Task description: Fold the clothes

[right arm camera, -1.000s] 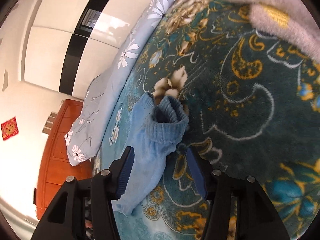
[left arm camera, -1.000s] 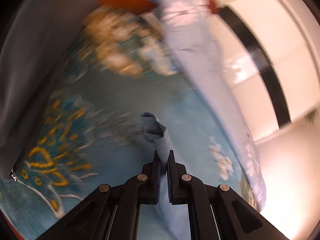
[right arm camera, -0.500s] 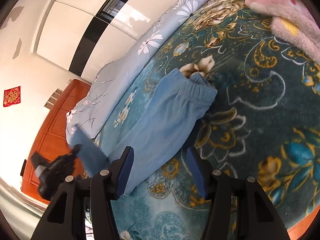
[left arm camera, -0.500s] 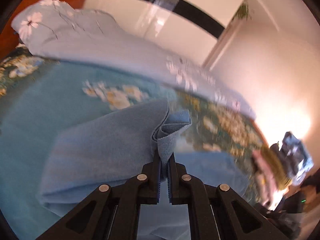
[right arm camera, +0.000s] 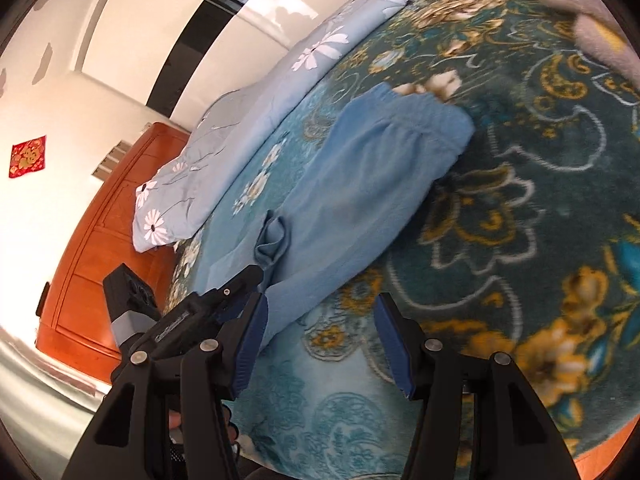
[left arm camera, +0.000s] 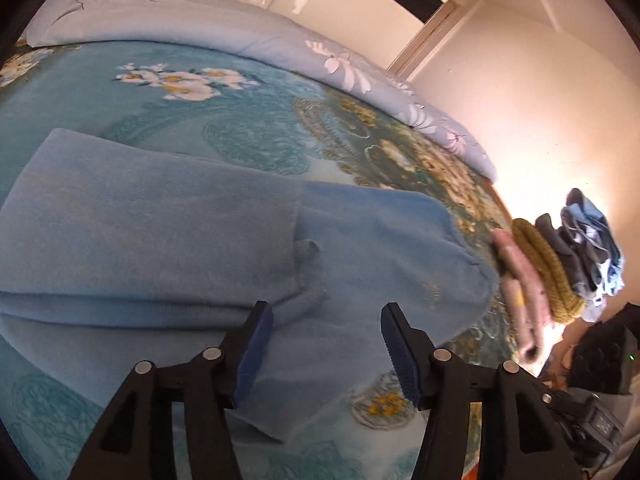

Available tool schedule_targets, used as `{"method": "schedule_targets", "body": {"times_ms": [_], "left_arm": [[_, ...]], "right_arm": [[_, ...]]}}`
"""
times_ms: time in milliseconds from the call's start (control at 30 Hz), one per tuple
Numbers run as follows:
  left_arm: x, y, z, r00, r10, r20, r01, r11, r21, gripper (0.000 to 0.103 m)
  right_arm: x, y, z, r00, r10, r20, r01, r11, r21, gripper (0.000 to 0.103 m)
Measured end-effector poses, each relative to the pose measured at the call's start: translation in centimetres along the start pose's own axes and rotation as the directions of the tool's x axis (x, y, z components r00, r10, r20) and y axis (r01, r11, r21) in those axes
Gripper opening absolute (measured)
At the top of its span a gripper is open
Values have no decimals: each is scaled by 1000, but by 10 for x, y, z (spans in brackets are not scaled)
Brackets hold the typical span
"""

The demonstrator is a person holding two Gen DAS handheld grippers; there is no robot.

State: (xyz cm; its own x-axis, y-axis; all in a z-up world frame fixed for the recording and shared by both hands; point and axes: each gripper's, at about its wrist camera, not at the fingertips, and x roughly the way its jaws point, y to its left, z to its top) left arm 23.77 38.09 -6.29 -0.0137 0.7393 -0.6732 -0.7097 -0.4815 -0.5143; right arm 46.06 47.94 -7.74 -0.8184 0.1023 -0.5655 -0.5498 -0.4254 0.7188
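Blue trousers (left arm camera: 168, 236) folded on floral blanket (right arm camera: 520, 208), left tool (left arm camera: 326, 344) and right tool (right arm camera: 320, 332) both spread wide, gripping nothing.

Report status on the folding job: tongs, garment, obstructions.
Left tongs open, empty. Right tongs open, empty. Blue trousers folded over, flat on blanket. Clothes pile at bed edge, clear.

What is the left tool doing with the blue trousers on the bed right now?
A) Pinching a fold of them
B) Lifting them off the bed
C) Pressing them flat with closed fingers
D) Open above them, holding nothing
D: the left tool has its jaws spread wide with nothing between them, and the blue trousers lie folded on the bed blanket.
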Motion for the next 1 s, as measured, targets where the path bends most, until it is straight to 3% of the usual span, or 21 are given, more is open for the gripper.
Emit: {"method": "schedule_targets", "body": {"times_ms": [100, 167, 233, 300, 467, 600, 667, 733, 767, 800, 1000], "left_arm": [[-29, 15, -2, 995, 38, 96, -33, 998, -56, 60], [-50, 40, -3, 981, 100, 168, -76, 987, -144, 61], [-71, 73, -5, 959, 188, 211, -132, 958, -253, 65], [-84, 109, -8, 946, 260, 192, -180, 917, -356, 65], [-108, 171, -31, 953, 243, 183, -114, 843, -525, 65], [-112, 174, -34, 957, 220, 187, -95, 851, -516, 65], [-114, 176, -35, 960, 208, 189, -85, 855, -511, 65], [-115, 178, -37, 962, 197, 191, -76, 859, -506, 66], [-116, 179, -38, 963, 191, 191, -71, 861, -504, 66], [-117, 180, -38, 964, 185, 192, -65, 863, -501, 66], [-121, 184, -40, 964, 151, 217, -22, 863, -504, 66]], "right_arm": [[8, 9, 2, 1000, 21, -11, -21, 1000, -18, 57], [15, 21, 5, 999, 32, -19, -33, 998, -52, 57], [25, 35, 9, 998, 43, -37, -47, 995, -92, 57], [46, 48, 13, 996, 49, -77, -58, 991, -118, 57], [105, 71, 17, 985, 21, -171, -45, 989, -140, 57], [140, 74, 13, 980, -39, -197, 15, 993, -119, 57], [143, 77, 13, 982, 0, -188, -19, 995, -99, 57], [146, 81, 14, 983, 41, -177, -56, 995, -79, 46], [147, 83, 15, 985, 39, -168, -53, 995, -80, 22], [149, 85, 15, 987, 16, -162, -30, 996, -83, 5], [126, 77, 19, 995, -76, -71, 68, 992, -105, 3]]}}
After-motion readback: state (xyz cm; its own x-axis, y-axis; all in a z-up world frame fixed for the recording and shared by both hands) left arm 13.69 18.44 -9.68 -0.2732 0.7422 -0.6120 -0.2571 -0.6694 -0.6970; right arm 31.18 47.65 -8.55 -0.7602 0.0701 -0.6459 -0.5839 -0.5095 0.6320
